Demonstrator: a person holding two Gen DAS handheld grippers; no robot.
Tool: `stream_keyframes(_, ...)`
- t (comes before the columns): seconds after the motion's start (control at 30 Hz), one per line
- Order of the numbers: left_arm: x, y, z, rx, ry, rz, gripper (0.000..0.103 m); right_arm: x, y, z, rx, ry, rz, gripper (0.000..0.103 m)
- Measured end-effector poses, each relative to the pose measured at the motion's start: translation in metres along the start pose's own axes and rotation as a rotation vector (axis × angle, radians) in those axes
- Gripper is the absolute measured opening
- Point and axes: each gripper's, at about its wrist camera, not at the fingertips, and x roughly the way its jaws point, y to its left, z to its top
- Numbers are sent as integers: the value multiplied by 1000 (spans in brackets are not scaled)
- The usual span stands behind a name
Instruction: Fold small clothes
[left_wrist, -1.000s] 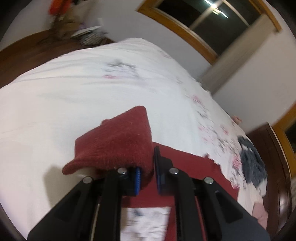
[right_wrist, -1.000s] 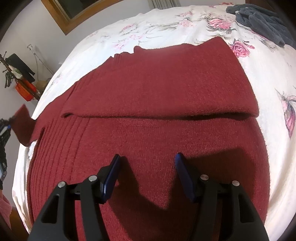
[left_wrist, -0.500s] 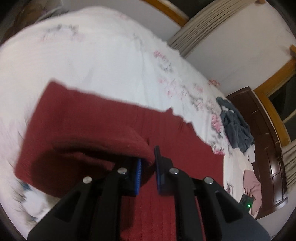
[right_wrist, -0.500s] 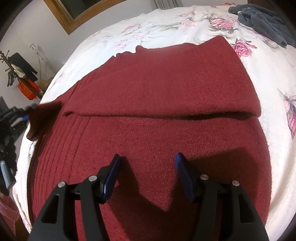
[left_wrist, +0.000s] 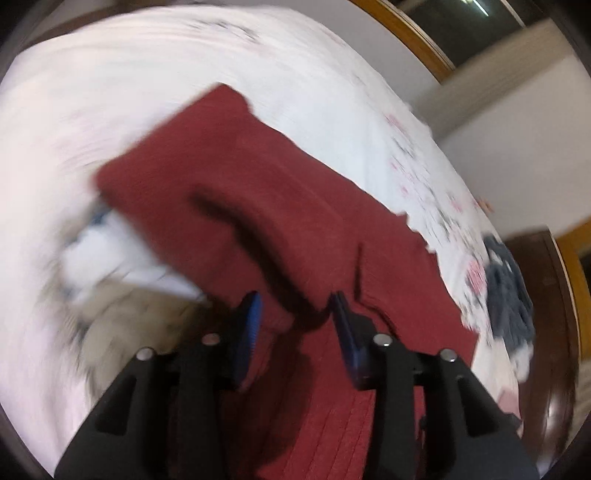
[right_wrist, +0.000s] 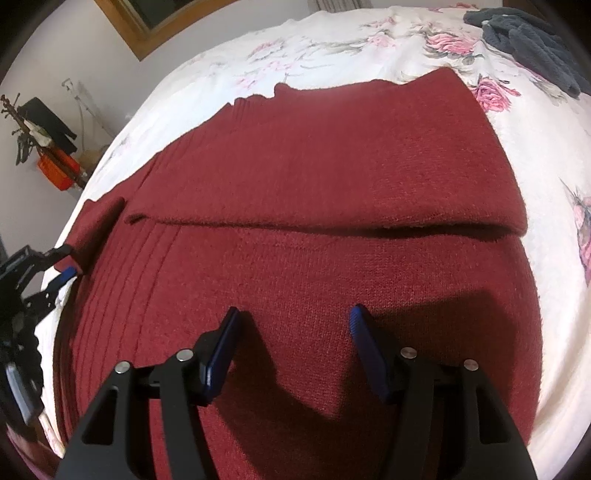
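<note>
A dark red knit sweater (right_wrist: 317, 155) lies flat on the bed, its far side folded over the body along a straight edge. In the blurred left wrist view, the sweater's sleeve (left_wrist: 207, 184) lies folded across the body. My left gripper (left_wrist: 295, 314) stands open, and the sleeve's loose fold sits between its blue pads without being pinched. The left gripper (right_wrist: 61, 264) also shows at the left edge of the right wrist view, beside the sleeve end. My right gripper (right_wrist: 293, 321) hovers open over the sweater's near part, holding nothing.
The floral white bedsheet (right_wrist: 546, 155) surrounds the sweater. A dark grey garment (right_wrist: 532, 44) lies at the far right of the bed, also seen as a grey heap (left_wrist: 509, 291). A dark wooden bed frame (left_wrist: 554, 295) and a wood-framed window (left_wrist: 424, 44) stand beyond.
My left gripper carried the sleeve inward over the sweater body, then opened and let it go. The right gripper stayed still and open.
</note>
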Motion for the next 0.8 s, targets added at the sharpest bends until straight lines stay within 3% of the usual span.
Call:
stream_keyframes(0.13,-5,-1,-10,53,12,-15,55,-8,12,14,-34,48,-33,60)
stream_keyframes(0.27,-4,1,5,84,70,-17,65,-10,47,43,-31,55,83,60)
stream_keyframes(0.3,-8,2,7,90,60,-4,71,-6,60,50,-36,67,115,60)
stream_keyframes(0.4,-24,9,15,153,21,111,74,18,110,72,-76,114,191,60)
stream_keyframes(0.47,-40,14,23,195,-44,194,78,32,141,84,-108,140,239,60)
stream_keyframes(0.53,-52,22,30,193,-101,228,85,49,174,94,-136,165,273,60)
stream_keyframes(0.8,-44,37,37,156,-84,245,86,105,212,103,-48,301,373,55)
